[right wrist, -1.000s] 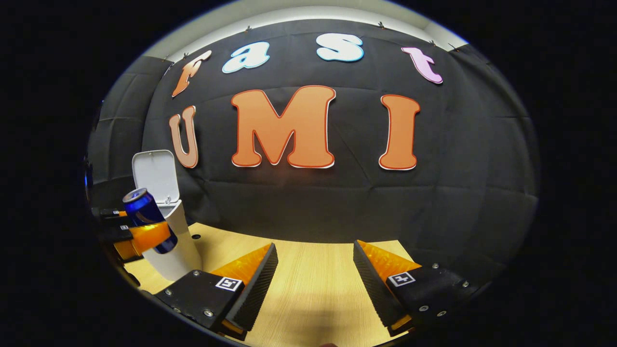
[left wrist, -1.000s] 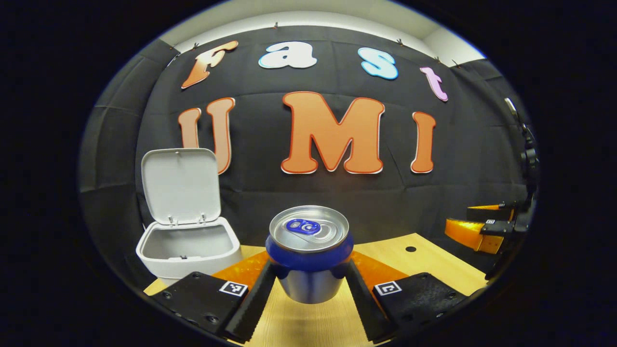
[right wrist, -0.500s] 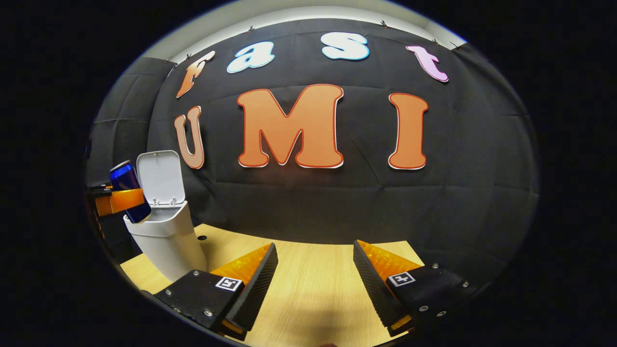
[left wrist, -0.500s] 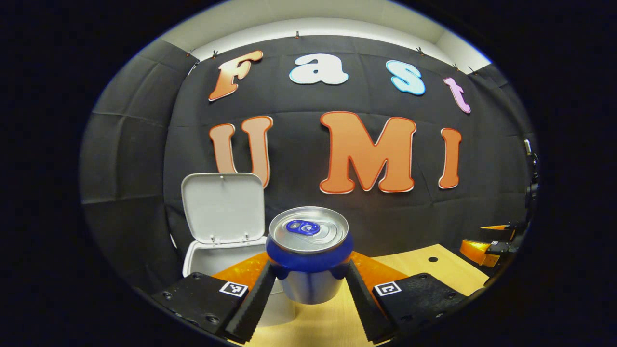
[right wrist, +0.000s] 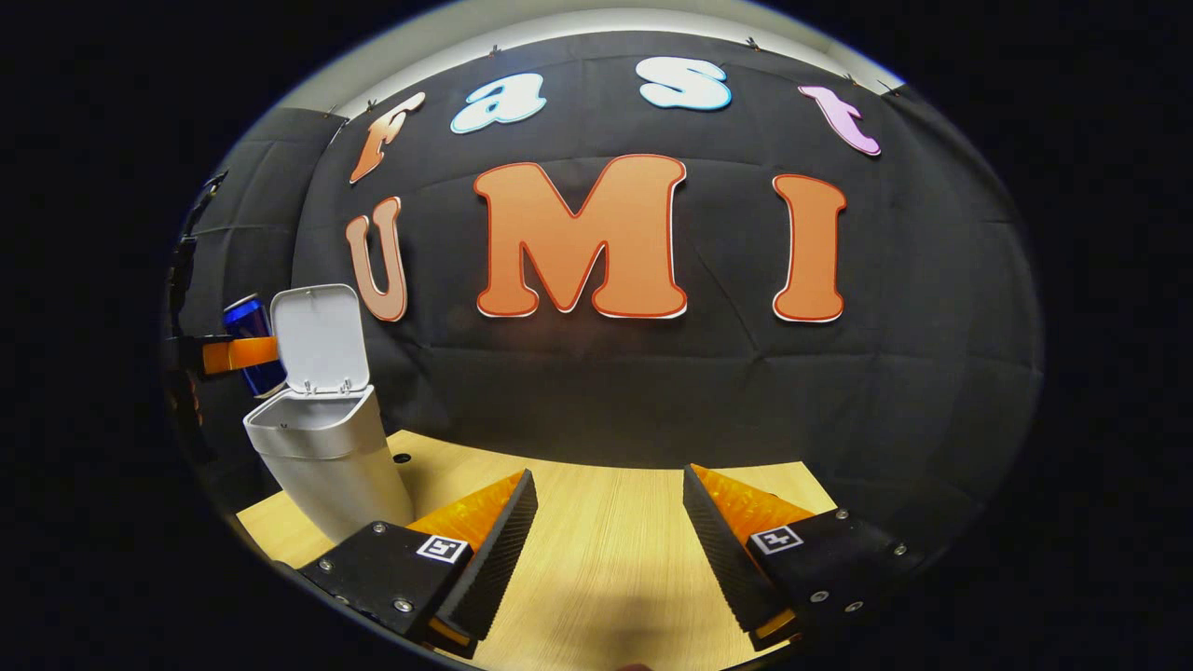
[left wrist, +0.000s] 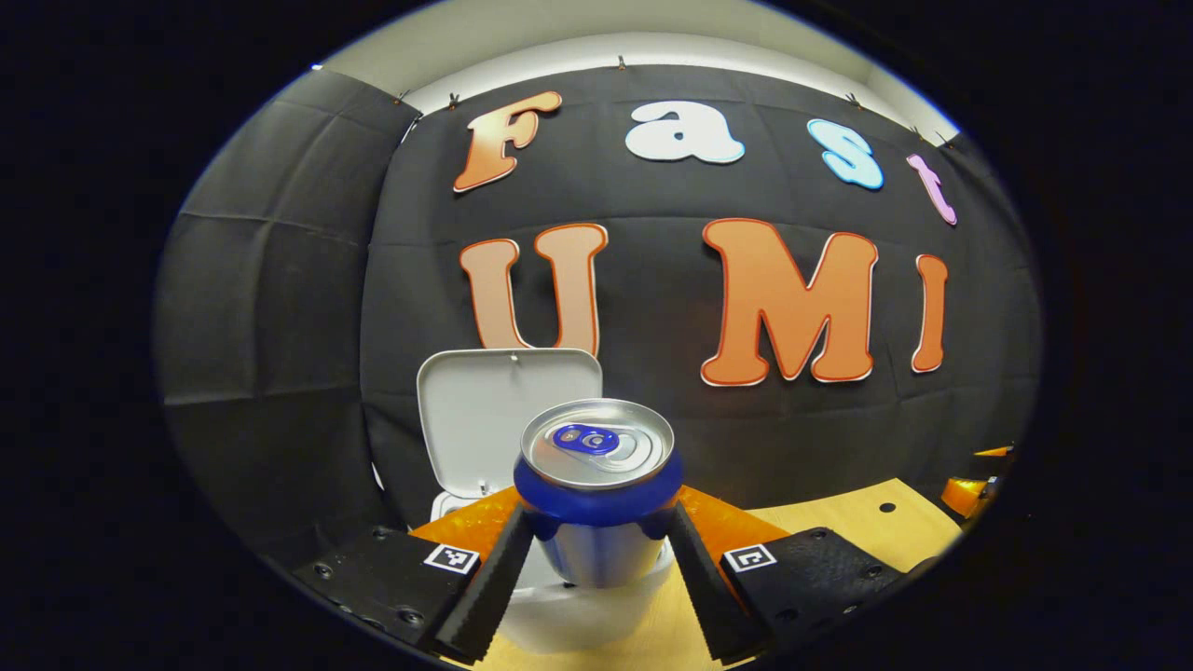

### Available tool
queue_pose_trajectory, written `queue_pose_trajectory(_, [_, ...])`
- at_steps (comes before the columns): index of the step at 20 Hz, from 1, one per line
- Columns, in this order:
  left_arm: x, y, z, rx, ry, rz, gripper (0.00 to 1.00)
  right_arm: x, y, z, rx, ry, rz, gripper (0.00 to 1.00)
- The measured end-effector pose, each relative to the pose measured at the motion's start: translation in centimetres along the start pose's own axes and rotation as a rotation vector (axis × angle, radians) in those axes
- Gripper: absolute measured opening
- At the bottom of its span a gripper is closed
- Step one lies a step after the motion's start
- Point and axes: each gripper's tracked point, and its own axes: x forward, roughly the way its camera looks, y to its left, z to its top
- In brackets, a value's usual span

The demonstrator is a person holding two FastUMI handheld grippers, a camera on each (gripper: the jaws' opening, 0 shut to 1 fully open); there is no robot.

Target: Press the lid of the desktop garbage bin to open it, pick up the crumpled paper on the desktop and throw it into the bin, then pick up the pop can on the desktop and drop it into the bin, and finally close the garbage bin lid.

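A blue and silver pop can (left wrist: 596, 489) stands upright between my left gripper's (left wrist: 596, 568) fingers, which are shut on it. Directly behind and below the can is the white bin (left wrist: 569, 610) with its lid (left wrist: 494, 415) raised. In the right gripper view the white bin (right wrist: 322, 457) stands at the left on the table, lid (right wrist: 319, 337) up, and the pop can (right wrist: 250, 345) hangs above and behind its rim in the left gripper (right wrist: 238, 354). My right gripper (right wrist: 606, 540) is open over bare wood with nothing between its fingers.
The wooden table (right wrist: 606, 559) runs under both grippers, with a small dark hole (left wrist: 886, 509) in its top at the right. The black cloth wall closes the back. My right gripper (left wrist: 969, 489) shows at the far right edge of the left gripper view.
My left gripper has carried the can leftward and up over the bin, so the bin now sits right behind the can. The right gripper has stayed open in place.
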Motion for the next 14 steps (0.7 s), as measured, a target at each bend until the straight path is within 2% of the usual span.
queue_pose_trajectory(1, [0.8, 0.5, -0.2, -0.017, 0.002, 0.000, 0.80, 0.1, 0.3, 0.2, 0.007, -0.003, 0.002, 0.94])
queue_pose_trajectory(5, [4.3, 2.7, -1.2, 0.004, 0.016, 0.019, 0.80, 0.1, 0.7, 0.2, -0.008, -0.002, -0.008, 0.94])
queue_pose_trajectory(8, [6.3, 2.9, -1.8, 0.008, 0.019, 0.006, 0.80, 0.0, 0.8, 0.3, -0.011, 0.000, -0.013, 0.94])
queue_pose_trajectory(12, [8.1, 3.4, -3.0, -0.008, 0.051, 0.005, 0.83, -0.2, 0.4, 0.3, -0.014, 0.004, -0.031, 0.94])
queue_pose_trajectory(14, [8.6, 4.2, -2.8, -0.023, 0.052, 0.024, 0.89, -0.1, 0.1, 0.5, -0.010, 0.001, -0.039, 0.94])
